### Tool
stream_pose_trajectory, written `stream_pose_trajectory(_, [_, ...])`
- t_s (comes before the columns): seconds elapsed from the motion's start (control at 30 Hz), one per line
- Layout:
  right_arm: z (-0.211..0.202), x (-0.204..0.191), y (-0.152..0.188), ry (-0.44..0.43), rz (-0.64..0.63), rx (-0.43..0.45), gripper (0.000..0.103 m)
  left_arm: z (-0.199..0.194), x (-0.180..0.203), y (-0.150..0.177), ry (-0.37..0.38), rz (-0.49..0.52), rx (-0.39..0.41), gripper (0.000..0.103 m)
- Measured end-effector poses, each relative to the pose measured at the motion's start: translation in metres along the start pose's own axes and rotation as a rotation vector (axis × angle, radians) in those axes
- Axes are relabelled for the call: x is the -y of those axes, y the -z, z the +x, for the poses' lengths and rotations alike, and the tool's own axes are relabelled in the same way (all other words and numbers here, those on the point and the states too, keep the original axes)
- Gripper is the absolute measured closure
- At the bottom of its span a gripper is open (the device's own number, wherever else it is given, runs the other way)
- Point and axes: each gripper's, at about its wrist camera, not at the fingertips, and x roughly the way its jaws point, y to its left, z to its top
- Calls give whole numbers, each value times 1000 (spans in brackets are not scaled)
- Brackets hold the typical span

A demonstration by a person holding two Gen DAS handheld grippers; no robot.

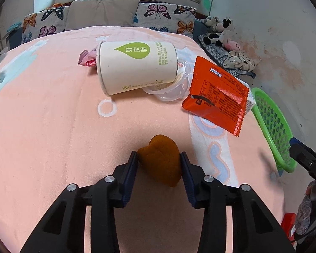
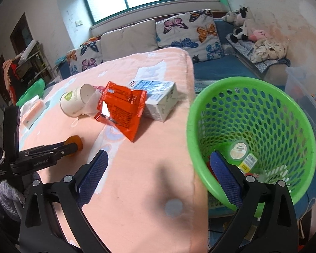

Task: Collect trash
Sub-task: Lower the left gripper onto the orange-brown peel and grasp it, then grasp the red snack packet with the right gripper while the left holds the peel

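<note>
My left gripper [image 1: 159, 155] is shut on an orange peel [image 1: 161, 160] just above the pink blanket [image 1: 52, 116]; the peel also shows in the right wrist view [image 2: 74, 142]. Beyond it lie a tipped paper cup [image 1: 134, 67], a clear plastic lid [image 1: 170, 90], an orange-red snack wrapper [image 1: 217, 94] and a small pink wrapper [image 1: 87, 59]. A milk carton [image 2: 160, 99] lies behind the snack wrapper [image 2: 122, 107]. The green mesh basket [image 2: 252, 135] stands off the blanket's right edge, with a few pieces of trash inside. My right gripper [image 2: 158, 160] is open and empty beside the basket's rim.
A sofa with butterfly cushions [image 2: 189, 29] and plush toys [image 2: 242, 25] stands behind. A white and orange pack [image 2: 33, 111] lies at the blanket's left edge. The right gripper's body [image 1: 305, 162] shows at the left view's right side.
</note>
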Motion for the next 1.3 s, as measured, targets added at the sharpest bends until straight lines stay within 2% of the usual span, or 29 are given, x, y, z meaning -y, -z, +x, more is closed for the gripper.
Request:
stream_pose_trajectory(0.37, [25, -43, -14, -5, -198, -54, 6, -21, -10, -2, 16, -7, 28, 68])
stream_pose_trajectory(0.6, [48, -68, -23, 20, -344, -84, 6, -34, -23, -4, 10, -24, 44, 68])
stream_pose_trajectory(0.97, [94, -97, -38, 111, -621, -131, 6, -42, -40, -6, 17, -52, 56, 69])
stream_pose_trajectory(1.3, [133, -110, -41, 168, -764, -170, 6, -40, -48, -7, 27, -69, 56, 69])
